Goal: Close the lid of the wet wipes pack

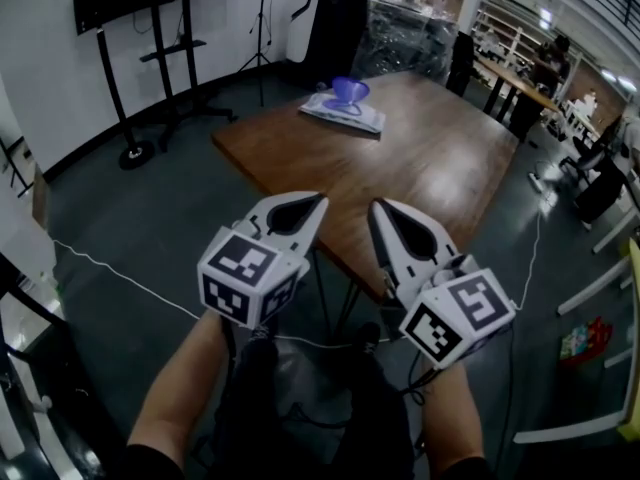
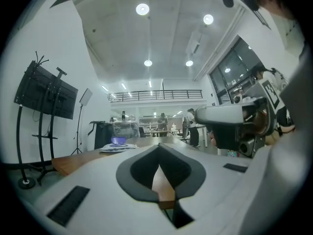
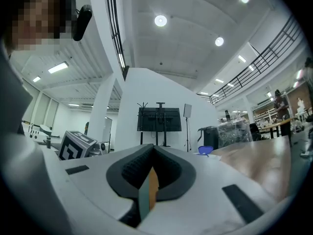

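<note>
The left gripper [image 1: 316,202] and right gripper [image 1: 379,209], jaws clenched empty, point level toward the far pack [image 1: 345,114] on the tabletop [image 1: 430,173], probably readied to push its upright lid [image 1: 350,90].

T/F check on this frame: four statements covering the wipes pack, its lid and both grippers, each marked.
1. The wet wipes pack lies on the wooden table. True.
2. Its lid is closed. False: it stands open, raised above the pack.
3. The right gripper holds the pack. False: its fingers are shut on nothing, well apart from the pack.
4. The left gripper is shut and empty. True.
</note>
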`<state>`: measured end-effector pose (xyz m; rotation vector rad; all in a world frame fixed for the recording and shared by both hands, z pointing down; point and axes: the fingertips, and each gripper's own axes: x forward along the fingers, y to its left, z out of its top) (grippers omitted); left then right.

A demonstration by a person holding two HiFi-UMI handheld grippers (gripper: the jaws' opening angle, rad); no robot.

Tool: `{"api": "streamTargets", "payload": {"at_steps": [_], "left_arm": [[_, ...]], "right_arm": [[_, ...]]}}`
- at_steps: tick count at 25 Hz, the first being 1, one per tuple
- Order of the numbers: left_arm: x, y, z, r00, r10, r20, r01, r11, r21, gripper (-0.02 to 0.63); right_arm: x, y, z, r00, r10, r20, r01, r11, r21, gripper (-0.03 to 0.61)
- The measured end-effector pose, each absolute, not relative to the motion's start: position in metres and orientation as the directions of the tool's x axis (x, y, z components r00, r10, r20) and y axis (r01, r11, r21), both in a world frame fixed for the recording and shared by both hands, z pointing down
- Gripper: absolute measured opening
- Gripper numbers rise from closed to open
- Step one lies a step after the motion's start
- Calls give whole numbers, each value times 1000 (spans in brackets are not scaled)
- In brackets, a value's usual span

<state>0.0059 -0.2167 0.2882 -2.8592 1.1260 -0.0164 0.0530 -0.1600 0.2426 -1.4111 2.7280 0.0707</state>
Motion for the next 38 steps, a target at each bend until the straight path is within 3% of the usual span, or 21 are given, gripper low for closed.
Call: {"api": "streamTargets", "payload": {"at_steps": [13, 33, 35, 38], "left_arm": [[-1, -273, 272, 696, -718, 9, -714, -693, -95, 8], [31, -430, 264, 655, -749, 103, -733, -662, -155, 8], [36, -444, 267, 657, -746, 109, -729, -665, -161, 8], [39, -467, 269, 655, -745, 124, -725, -667, -174, 8]], "right_arm": [[59, -232, 214, -612, -787, -77, -791, 611, 43, 8], [125, -430, 215, -552, -829, 95, -820, 560, 119, 11], [130, -452, 223, -554, -821, 136, -815, 569, 114, 41], [135, -486, 236, -555, -810, 187, -808, 579, 109, 136]]}}
